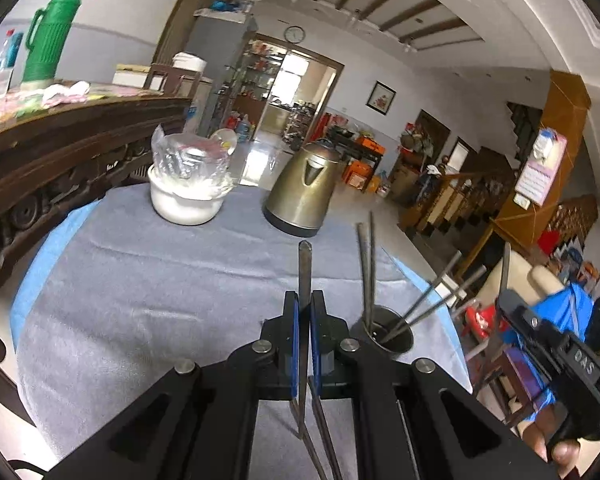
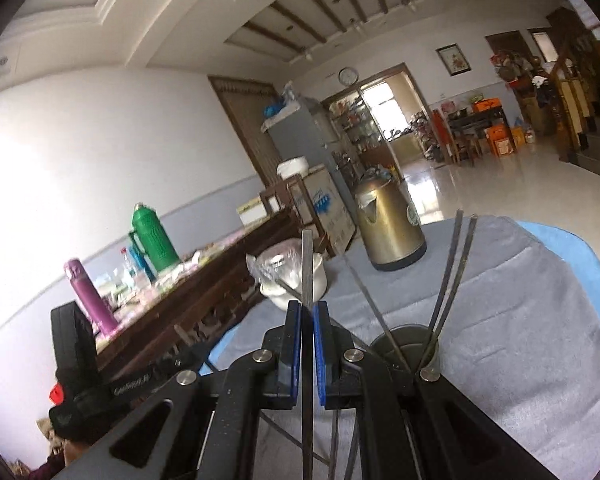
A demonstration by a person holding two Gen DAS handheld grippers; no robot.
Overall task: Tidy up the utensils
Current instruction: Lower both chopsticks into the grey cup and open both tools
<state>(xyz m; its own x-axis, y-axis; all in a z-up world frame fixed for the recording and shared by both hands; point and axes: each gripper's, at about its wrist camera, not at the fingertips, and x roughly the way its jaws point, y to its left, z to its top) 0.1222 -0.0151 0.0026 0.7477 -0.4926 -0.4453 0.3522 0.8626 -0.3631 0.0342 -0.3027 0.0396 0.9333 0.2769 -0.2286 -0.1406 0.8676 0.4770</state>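
A dark round holder (image 1: 392, 338) stands on the grey cloth with several dark chopsticks (image 1: 366, 264) leaning in it. My left gripper (image 1: 305, 302) is shut on one dark chopstick (image 1: 305, 268), which points up and away, left of the holder. In the right wrist view my right gripper (image 2: 307, 310) is shut on another chopstick (image 2: 307, 260), just left of the holder (image 2: 400, 346) and its leaning chopsticks (image 2: 458, 268). The right gripper's black body (image 1: 548, 344) shows at the right edge of the left wrist view, above and right of the holder.
A brass-coloured kettle (image 1: 304, 188) and a white bowl covered in plastic film (image 1: 188, 196) stand at the far side of the cloth-covered round table (image 1: 140, 288). A carved dark wooden table (image 1: 60, 140) with a green thermos (image 1: 52, 36) runs along the left.
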